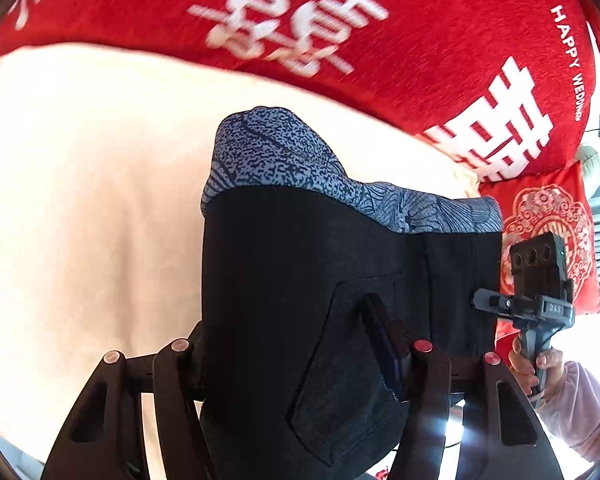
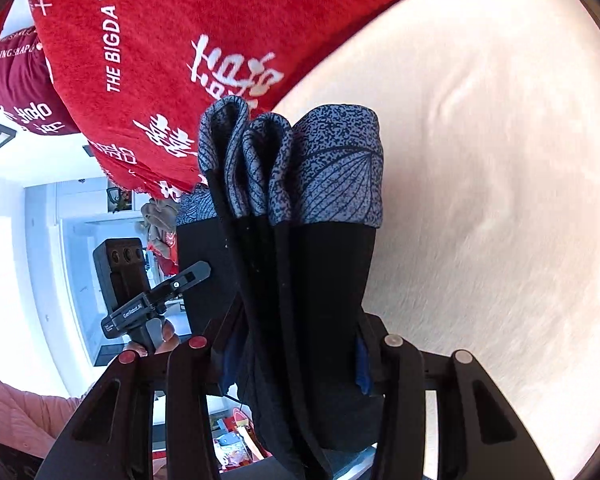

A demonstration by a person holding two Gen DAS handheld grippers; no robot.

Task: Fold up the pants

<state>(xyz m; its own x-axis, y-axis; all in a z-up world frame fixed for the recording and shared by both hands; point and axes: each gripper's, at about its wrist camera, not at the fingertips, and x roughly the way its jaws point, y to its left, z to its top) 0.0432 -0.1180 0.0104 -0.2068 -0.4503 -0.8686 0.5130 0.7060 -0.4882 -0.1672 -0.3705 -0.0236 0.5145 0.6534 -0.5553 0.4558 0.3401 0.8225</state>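
The black pants [image 1: 300,264], folded into a thick bundle with a blue-grey patterned band [image 1: 276,156] at the far end, hang above the cream sheet. My left gripper [image 1: 292,332] is shut on one side of the bundle, which fills the gap between its fingers. My right gripper [image 2: 296,336] is shut on the opposite side, where the folded layers [image 2: 300,288] and patterned band [image 2: 332,168] stand edge-on. Each gripper shows in the other's view: the right one [image 1: 484,304] at the bundle's right edge, the left one [image 2: 196,272] at its left edge, each held by a hand.
A cream bed sheet [image 1: 80,200] spreads under the pants. A red blanket [image 1: 340,32] with white characters lies beyond it, and a red cushion [image 1: 548,232] sits at the right. A room with white furniture [image 2: 40,240] opens on the left in the right wrist view.
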